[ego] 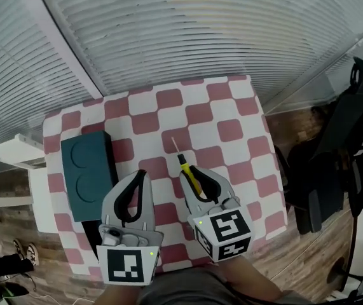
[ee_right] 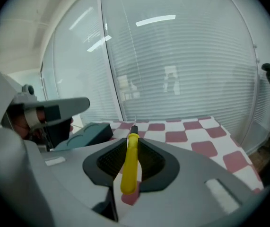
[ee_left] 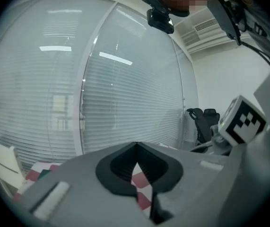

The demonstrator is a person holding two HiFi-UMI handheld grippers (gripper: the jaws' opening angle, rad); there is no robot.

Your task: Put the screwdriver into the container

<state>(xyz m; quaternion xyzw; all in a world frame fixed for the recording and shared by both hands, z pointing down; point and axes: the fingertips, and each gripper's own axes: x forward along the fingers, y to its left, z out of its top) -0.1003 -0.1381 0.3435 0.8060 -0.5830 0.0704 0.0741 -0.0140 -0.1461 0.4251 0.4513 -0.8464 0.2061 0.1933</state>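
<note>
**Over the counter's near edge: screwdriver pinched, container to its left**

Over the near edge of the red-and-white checked counter [ego: 219, 113], both grippers point toward the far edge. The right gripper [ego: 192, 172] has its jaws pinching the yellow handle of the screwdriver [ego: 186, 167]. In the right gripper view the handle [ee_right: 131, 164] stands between the ribbed pads of that gripper [ee_right: 132, 143]. Its rounded end sticks out behind the pads, and its black collar and thin metal shaft reach out in front. The shaft points toward the far edge, a little to the left, and the tool looks clear of the cloth.

The left gripper [ego: 140, 175] hangs just beside the right one, toward the counter's left edge. In the left gripper view its jaws [ee_left: 135, 148] are pressed together at the tips with nothing between them, and only a small gap lower down shows the checks.

The container [ego: 89, 173], a dark teal box with two round hollows in its top, lies along the left edge of the counter. It is apart from the screwdriver, and the left gripper is between them. The right gripper view shows it [ee_right: 87, 134] ahead and to the left of the tool.

A black office chair [ego: 353, 151] stands on the wooden floor off the right edge.
</note>
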